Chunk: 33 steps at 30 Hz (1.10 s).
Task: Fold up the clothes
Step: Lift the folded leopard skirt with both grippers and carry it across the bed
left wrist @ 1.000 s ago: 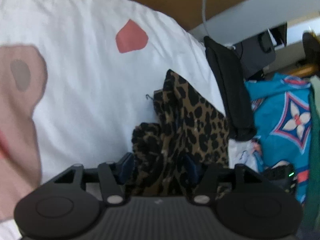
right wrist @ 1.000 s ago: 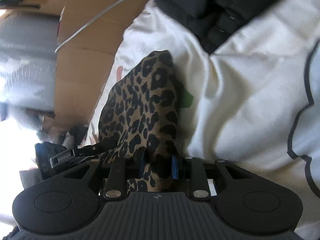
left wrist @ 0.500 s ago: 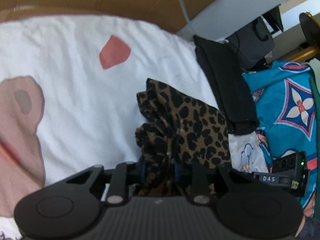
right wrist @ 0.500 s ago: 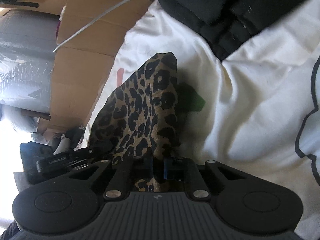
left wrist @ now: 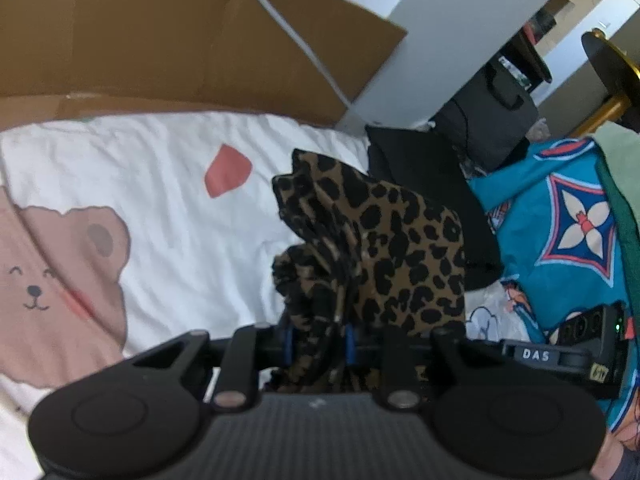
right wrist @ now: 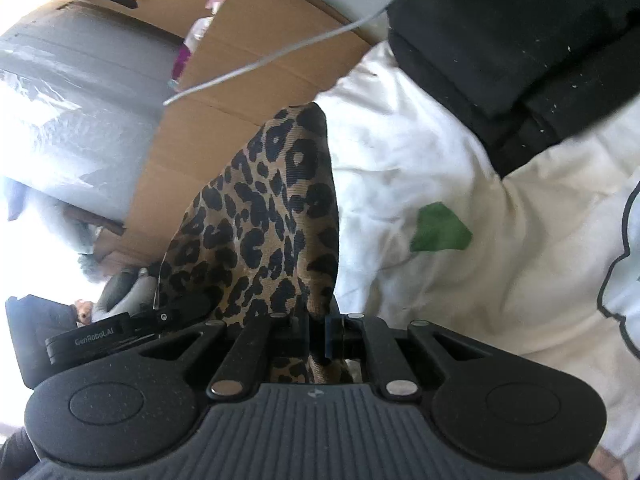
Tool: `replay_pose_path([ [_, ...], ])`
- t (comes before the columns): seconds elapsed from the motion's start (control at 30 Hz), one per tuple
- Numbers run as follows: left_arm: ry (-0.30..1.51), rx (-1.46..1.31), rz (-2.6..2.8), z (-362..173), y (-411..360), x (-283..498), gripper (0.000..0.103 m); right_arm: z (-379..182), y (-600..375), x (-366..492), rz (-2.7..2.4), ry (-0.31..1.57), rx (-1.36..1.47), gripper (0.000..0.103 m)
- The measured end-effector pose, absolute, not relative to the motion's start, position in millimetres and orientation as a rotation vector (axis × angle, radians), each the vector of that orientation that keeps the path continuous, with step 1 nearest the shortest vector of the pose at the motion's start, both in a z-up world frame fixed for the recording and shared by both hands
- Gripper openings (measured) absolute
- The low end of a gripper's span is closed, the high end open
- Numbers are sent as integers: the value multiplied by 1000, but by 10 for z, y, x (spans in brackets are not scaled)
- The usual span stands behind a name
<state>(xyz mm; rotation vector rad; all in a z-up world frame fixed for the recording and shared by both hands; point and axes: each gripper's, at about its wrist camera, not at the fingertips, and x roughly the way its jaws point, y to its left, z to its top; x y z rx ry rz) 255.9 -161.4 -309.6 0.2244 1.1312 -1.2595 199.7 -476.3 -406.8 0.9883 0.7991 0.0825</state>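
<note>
While both tools grip it, one leopard-print garment [left wrist: 400, 248] hangs bunched at frame centre above a white bedsheet [left wrist: 160, 184], likely raised to find its edges. The left tool [left wrist: 318, 338] and right tool [right wrist: 320, 334] each clench fabric; one black folded garment [right wrist: 520, 60] lies upper right.

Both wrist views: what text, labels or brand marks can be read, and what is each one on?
"DAS": white letters on the black device at the right of the left wrist view.
"GenRoboLAI", as best it reads: on the black device at the left of the right wrist view.
Yellow tag beside "DAS": too small to read.
</note>
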Motion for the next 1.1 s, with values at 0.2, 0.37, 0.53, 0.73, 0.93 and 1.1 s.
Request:
replay_pose_path([
  [0.2, 1118, 212, -1226, -2802, -1514, 2513, 24, -3789, -4684, 2009, 107, 766, 944, 5],
  [0.37, 1092, 197, -1199, -2526, -1486, 2507, 24, -3520, -4611, 2036, 127, 732, 895, 5],
  [0.53, 1038, 193, -1195, -2170, -1437, 2449, 24, -3204, -4587, 2033, 152, 682, 868, 4],
  [0.73, 985, 148, -1189, -1776, -1320, 2339, 24, -2666, -4563, 2084, 163, 650, 796, 4],
  [0.93, 939, 94, -1193, -1407, -1217, 2198, 24, -2039, -4571, 2057, 158, 614, 718, 4],
  [1.1, 881, 43, -1218, -1053, -1234, 2061, 24, -1539, -4594, 2008, 133, 592, 665, 4],
])
